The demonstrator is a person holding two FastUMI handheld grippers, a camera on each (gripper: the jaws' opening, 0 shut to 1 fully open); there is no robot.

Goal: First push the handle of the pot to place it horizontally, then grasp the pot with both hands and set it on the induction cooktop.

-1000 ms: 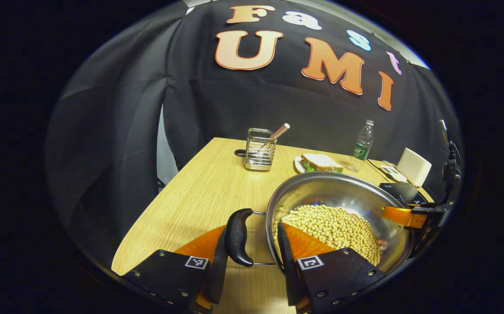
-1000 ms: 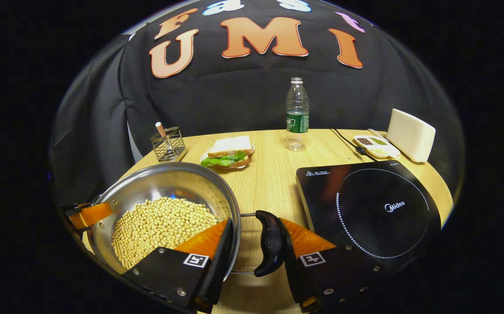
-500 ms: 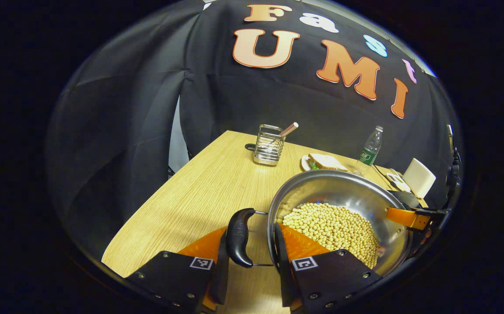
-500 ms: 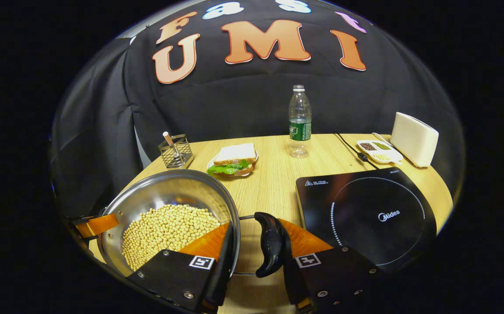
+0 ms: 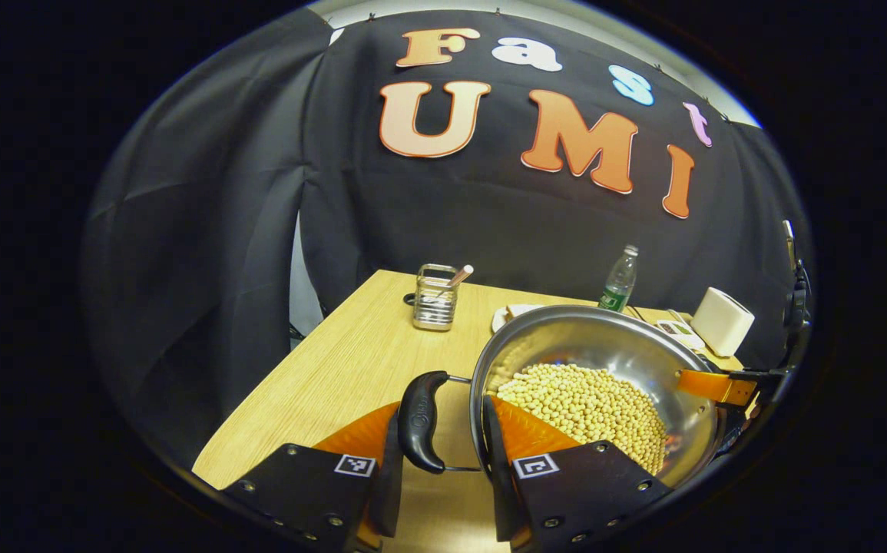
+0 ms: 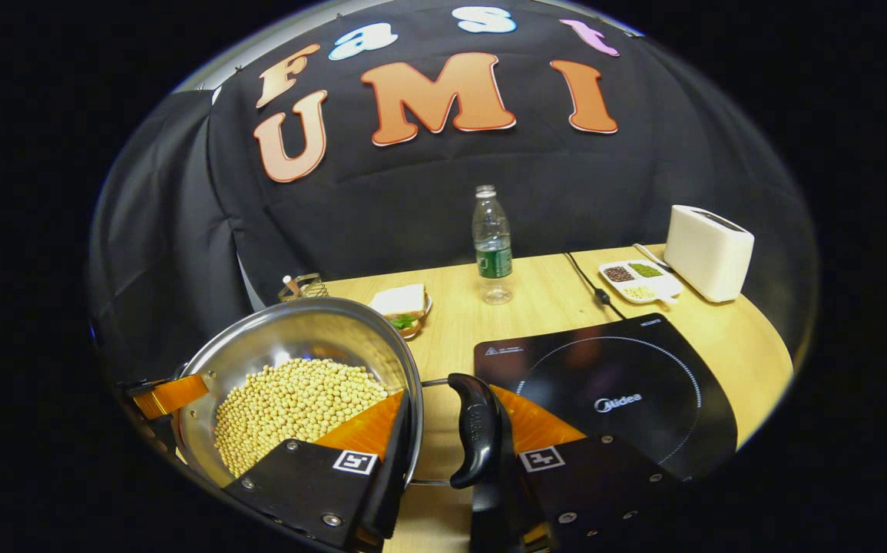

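- Two grippers clamp one steel pot [image 5: 604, 346] by its rim, one on each side, with the wooden table [image 5: 351, 369] beneath; whether the pot's base touches the table or hangs above it is hidden by the pot's own wall.
- In the right gripper view the induction cooktop [image 6: 612, 392] lies just ahead and to the right of the right gripper [image 6: 443, 442], its near corner cut off behind the gripper body; the pot [image 6: 297, 338] sits to the left of it, not on it.
- The pot holds a heap of soybeans [image 5: 581, 403], partly covered by the gripper finger reaching inside.
- The left gripper [image 5: 439, 442] is closed down to a narrow gap: one finger inside the bowl, the other outside, with the black handle [image 5: 420, 421] and rim pinched between them, apparently pressed from both sides.
- The right gripper stands the same way on the opposite black handle [image 6: 474, 439], narrowed around rim and handle.
- Beyond the left gripper, the pot hides most of a sandwich plate [image 5: 508, 313] and the lower part of a water bottle [image 5: 618, 280].
- Farther off in the right gripper view, a wire utensil holder [image 6: 301, 286] peeks over the pot's far edge, its contents hard to make out.
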